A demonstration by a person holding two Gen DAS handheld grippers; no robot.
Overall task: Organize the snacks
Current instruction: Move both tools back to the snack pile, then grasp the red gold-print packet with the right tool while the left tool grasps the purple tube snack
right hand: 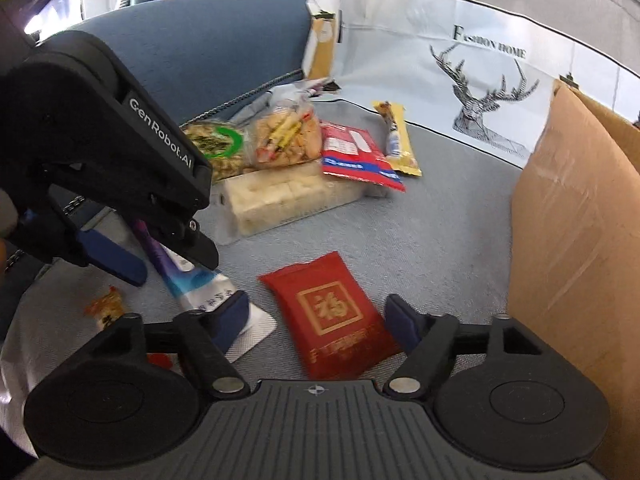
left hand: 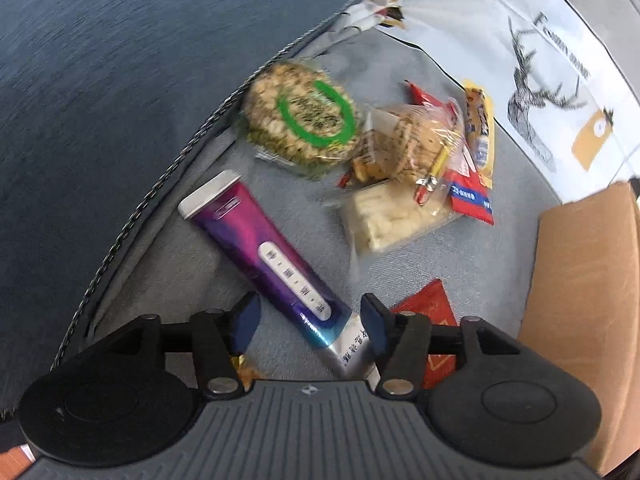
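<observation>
A long purple snack packet [left hand: 264, 248] with a silver end lies on the grey seat [left hand: 460, 272]. My left gripper [left hand: 309, 320] is open and straddles the packet's lower end; its pads do not press on it. A red packet [right hand: 332, 312] with a gold square mark lies between the fingers of my right gripper [right hand: 316, 322], which is open. In the right wrist view the left gripper [right hand: 160, 256] points steeply down over the purple packet [right hand: 160, 256]. Further back is a pile: a round cracker pack with a green ring [left hand: 300, 116], a clear bag of crackers [left hand: 404, 144] and a pale bar pack [left hand: 388, 216].
A red and blue packet [right hand: 356, 152] and a yellow bar [right hand: 400, 140] lie by the pile. A cardboard box [right hand: 580, 240] stands close on the right. A white cushion with a deer print [right hand: 480, 92] lines the back. A small orange wrapper [right hand: 106, 308] lies at left. A dark blue armrest [left hand: 100, 80] borders the seat.
</observation>
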